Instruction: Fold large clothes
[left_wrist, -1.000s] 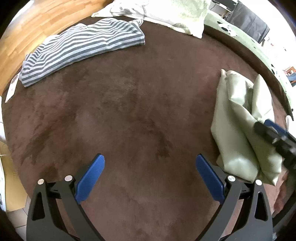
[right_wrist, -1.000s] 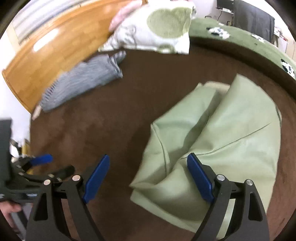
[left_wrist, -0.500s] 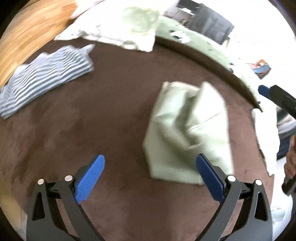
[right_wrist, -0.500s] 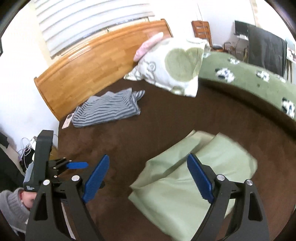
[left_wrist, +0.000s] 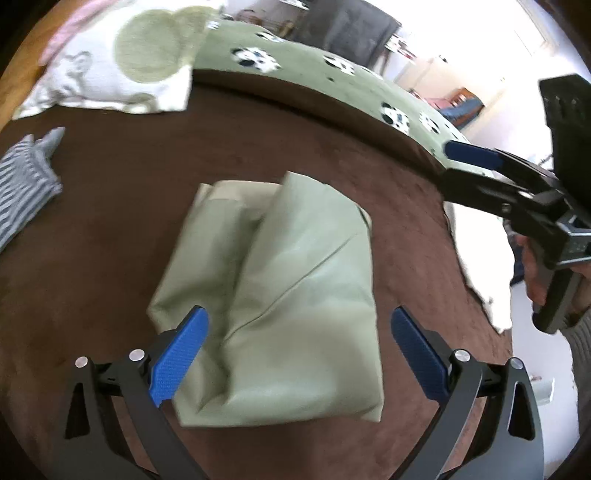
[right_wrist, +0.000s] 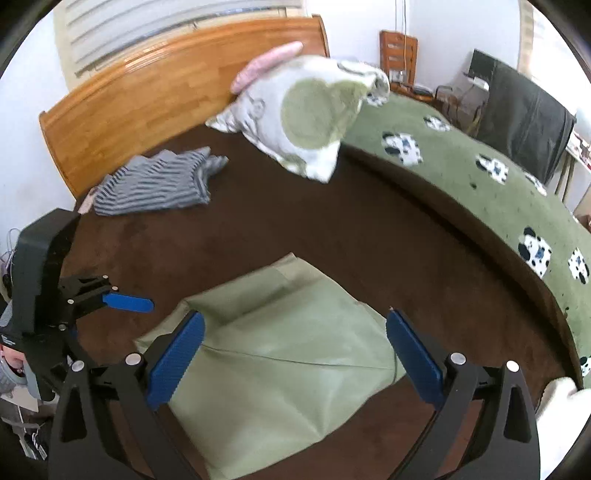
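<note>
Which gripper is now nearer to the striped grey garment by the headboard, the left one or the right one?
Left. The left gripper is on the striped garment side of the green folded cloth; the right gripper is on the far side.

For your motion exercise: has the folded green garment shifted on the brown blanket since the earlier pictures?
Cannot tell: the green garment keeps its folded shape, but both cameras moved, so its shift against the striped garment is unclear.

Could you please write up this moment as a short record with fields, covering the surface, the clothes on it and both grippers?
surface: brown blanket on a bed with a wooden headboard
main garment: pale green garment, folded into a compact bundle, lying flat
other garment: striped grey garment, near the headboard
pillow: white and green pillow, by the headboard
left gripper: open, above the green bundle, holding nothing
right gripper: jaws opening, nothing pressed between them
green spotted cover: along the blanket's far edge
</note>
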